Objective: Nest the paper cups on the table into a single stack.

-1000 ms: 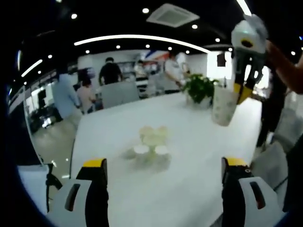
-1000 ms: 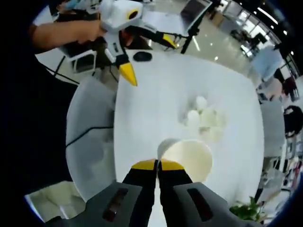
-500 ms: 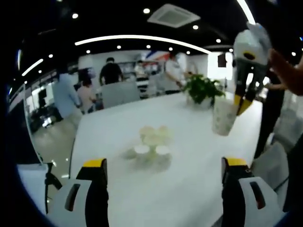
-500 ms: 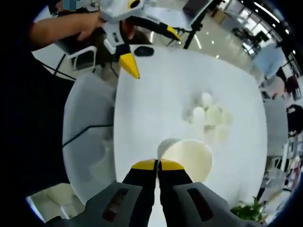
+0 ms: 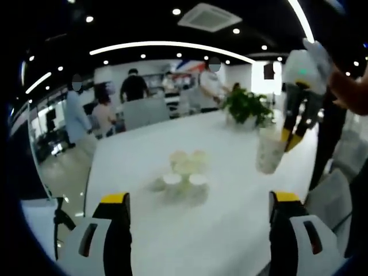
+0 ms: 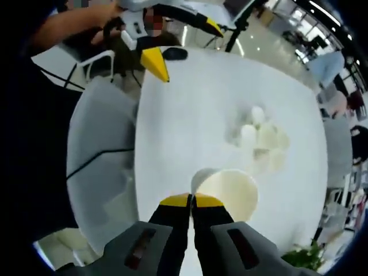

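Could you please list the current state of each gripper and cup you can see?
Left gripper: open, holding nothing, fingers spread wide.
Right gripper: shut on the rim of the held paper cup.
Held paper cup: lifted above the table, mouth open, upright in the left gripper view.
Paper cups on the table: clustered, standing, not yet nested.

Held cup lower, nearer table

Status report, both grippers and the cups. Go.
Right gripper shut on paper cup, held above table. Left gripper open, empty. Cup cluster mid-table. Nothing in the way.
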